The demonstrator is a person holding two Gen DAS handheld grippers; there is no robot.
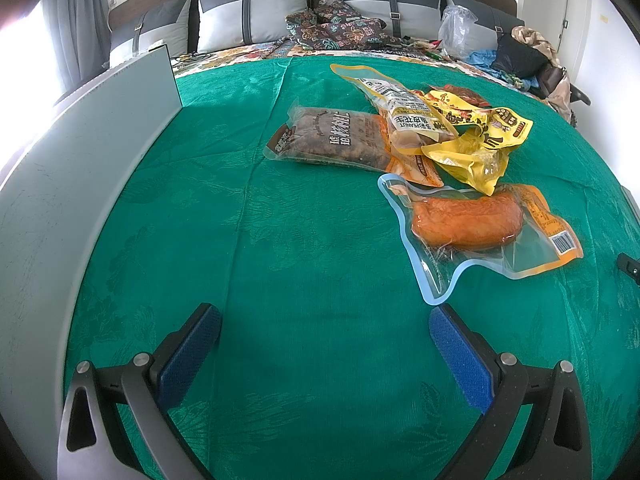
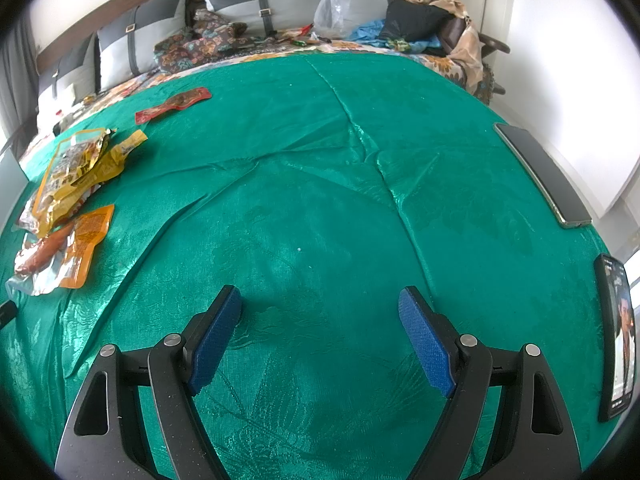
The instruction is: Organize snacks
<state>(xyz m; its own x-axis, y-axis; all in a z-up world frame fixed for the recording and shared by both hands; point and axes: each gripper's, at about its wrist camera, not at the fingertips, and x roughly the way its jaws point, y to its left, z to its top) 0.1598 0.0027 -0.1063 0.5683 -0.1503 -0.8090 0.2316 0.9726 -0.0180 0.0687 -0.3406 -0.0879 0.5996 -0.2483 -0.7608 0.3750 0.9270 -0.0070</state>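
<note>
Snack packs lie in a loose heap on the green cloth (image 1: pixel 304 240). In the left wrist view a clear pack with an orange sausage (image 1: pixel 468 220) is nearest, up and right of my left gripper (image 1: pixel 325 320), which is open with nothing between its blue pads. Behind it lie a crumpled yellow bag (image 1: pixel 476 148), a peanut pack (image 1: pixel 404 108) and a dark nut bar pack (image 1: pixel 332 136). In the right wrist view the same heap (image 2: pixel 76 168) and sausage pack (image 2: pixel 60 252) sit at the far left, with a red pack (image 2: pixel 176 104) further back. My right gripper (image 2: pixel 320 300) is open over bare cloth.
A pale grey box wall (image 1: pixel 80 160) stands along the left. Two phones (image 2: pixel 540 172) (image 2: pixel 618 336) lie at the right edge of the cloth (image 2: pixel 320 160). Pillows (image 1: pixel 256 12), a patterned blanket (image 1: pixel 332 28), a plastic bag (image 1: pixel 456 28) and clothes (image 2: pixel 436 20) fill the back of the bed.
</note>
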